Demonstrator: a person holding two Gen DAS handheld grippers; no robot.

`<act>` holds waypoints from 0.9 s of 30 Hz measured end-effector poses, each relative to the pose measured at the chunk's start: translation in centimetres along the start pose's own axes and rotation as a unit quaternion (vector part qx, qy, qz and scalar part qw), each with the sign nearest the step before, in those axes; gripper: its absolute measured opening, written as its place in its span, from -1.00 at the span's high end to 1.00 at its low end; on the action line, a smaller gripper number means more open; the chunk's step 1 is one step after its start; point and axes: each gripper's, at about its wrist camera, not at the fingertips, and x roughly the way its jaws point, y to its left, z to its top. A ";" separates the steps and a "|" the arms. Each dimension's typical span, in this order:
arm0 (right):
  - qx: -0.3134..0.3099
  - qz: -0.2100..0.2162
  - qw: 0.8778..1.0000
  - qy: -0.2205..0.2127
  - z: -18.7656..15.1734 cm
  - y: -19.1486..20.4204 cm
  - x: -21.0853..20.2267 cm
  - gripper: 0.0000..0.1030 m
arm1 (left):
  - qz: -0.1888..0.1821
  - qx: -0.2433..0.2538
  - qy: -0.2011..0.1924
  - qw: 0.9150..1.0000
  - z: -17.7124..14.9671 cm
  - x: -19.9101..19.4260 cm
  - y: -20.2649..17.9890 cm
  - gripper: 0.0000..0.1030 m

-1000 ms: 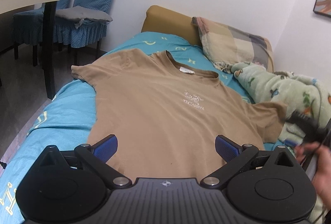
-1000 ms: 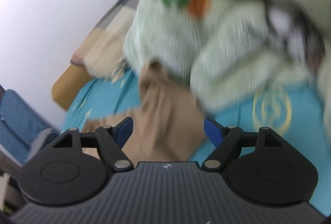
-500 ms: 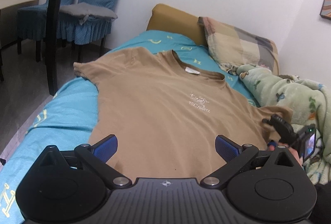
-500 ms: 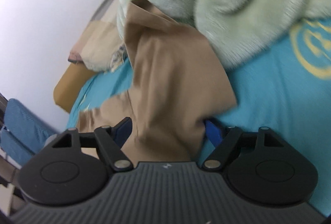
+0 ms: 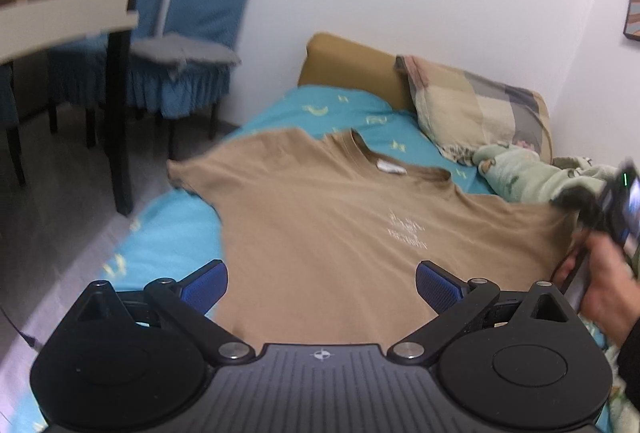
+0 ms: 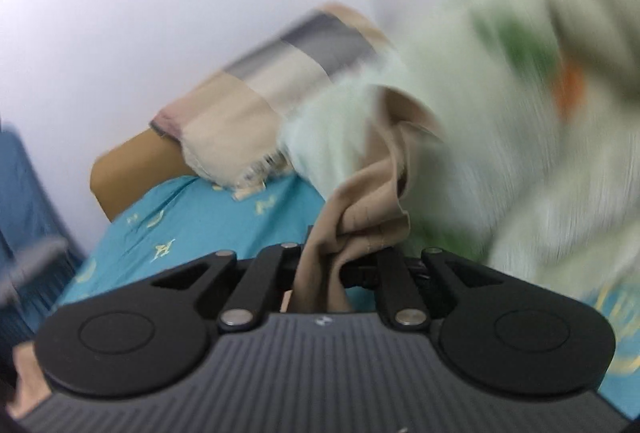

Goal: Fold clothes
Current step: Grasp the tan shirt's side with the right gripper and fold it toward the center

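Brown T-shirt (image 5: 340,229) lies front-up and spread flat on the bed (image 5: 172,245), over the teal sheet, collar toward the pillow (image 5: 476,113) and hem toward the left gripper (image 5: 320,285).

Right gripper (image 6: 340,253): jaws have just been closing, now clenched on the shirt's right sleeve (image 6: 360,209), cloth bunched between them. In the left wrist view that sleeve end rises off the sheet beside the green fleece blanket (image 5: 532,173), with the person's hand (image 5: 600,285) below it.

Left gripper: jaws released, wide apart, nothing between them, hovering above the hem.

Key relation: the shirt's long axis runs away from the left jaws, hem near, collar far. The held sleeve sits at the shirt's right edge, so the right hand is the nearer one. Judgement: next move likely carries the sleeve inward across the chest print (image 5: 404,233). The far sleeve (image 5: 196,169) is untouched.
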 end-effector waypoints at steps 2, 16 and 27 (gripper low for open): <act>-0.060 -0.012 0.998 -0.025 1.6 4.1 -1.9 0.79 | 0.010 0.009 -0.009 1.000 0.4 -1.1 0.8 -0.97; -0.267 0.081 0.959 0.044 -10.1 26.5 -0.9 0.38 | 0.027 -0.062 -0.007 0.998 0.6 0.4 7.9 -0.97; -0.178 0.176 0.965 0.083 -9.0 22.6 -5.5 -0.67 | 0.033 -0.059 0.004 0.998 0.7 2.4 8.6 -0.97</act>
